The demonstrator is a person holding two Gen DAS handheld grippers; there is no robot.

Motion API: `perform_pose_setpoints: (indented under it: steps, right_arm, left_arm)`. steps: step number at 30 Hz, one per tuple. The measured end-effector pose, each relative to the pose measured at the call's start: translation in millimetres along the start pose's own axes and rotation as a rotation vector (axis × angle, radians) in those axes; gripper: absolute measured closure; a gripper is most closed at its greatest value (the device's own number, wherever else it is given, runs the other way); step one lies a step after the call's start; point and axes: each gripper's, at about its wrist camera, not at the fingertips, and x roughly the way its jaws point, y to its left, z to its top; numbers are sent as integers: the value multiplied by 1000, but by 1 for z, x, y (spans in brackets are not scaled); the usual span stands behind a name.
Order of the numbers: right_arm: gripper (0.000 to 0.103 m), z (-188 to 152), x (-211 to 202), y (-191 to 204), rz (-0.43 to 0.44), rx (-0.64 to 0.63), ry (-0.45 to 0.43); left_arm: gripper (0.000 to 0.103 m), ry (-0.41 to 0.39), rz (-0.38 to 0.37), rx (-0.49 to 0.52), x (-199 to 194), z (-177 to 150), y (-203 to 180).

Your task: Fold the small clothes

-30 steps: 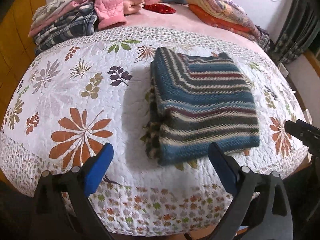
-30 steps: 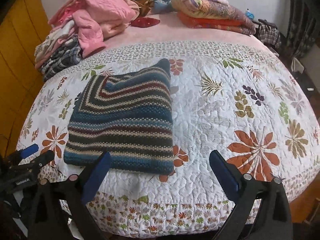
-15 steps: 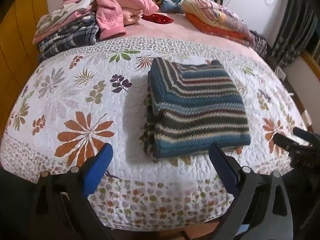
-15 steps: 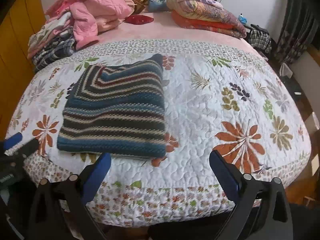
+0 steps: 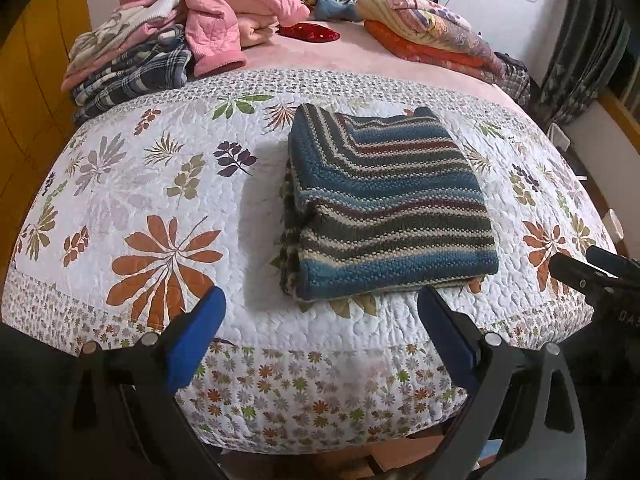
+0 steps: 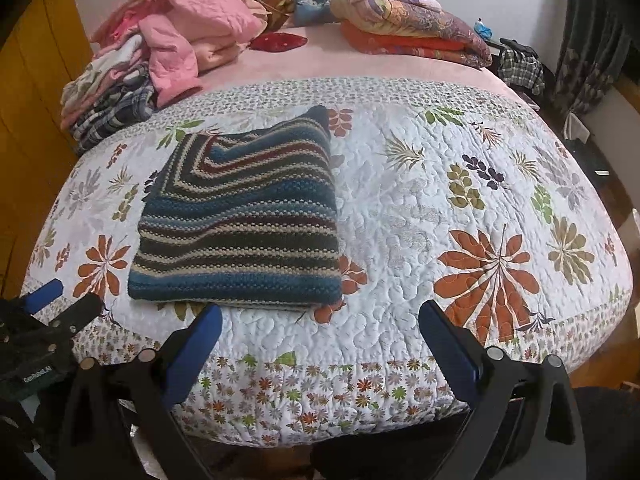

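One folded striped knit sweater (image 5: 390, 208) lies on the floral quilt (image 5: 160, 200). Two grippers, left gripper (image 5: 320, 320) and right gripper (image 6: 320, 328), hover level before the bed's edge, fingers spread wide, empty.

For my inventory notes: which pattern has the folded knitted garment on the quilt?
The folded knitted garment has horizontal stripes: blue, cream, dark grey-green, maroon. Left wrist view shows it best.

The left claw (image 5: 320, 320) is wide open, its two blue fingers (image 5: 196, 332) far apart and holding nothing. The right claw (image 6: 320, 328) is also wide open and empty. Each claw appears at the edge of the other's view (left claw (image 6: 52, 312), right claw (image 5: 592, 268)), so they are side by side.
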Motion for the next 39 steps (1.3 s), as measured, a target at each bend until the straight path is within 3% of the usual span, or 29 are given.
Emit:
perform_pose_setpoints:
  steps: [39]
  right_arm:
    - [4, 7, 9, 11, -19, -21, 17]
  left_arm:
    - [7, 29, -25, -11, 13, 7, -6]
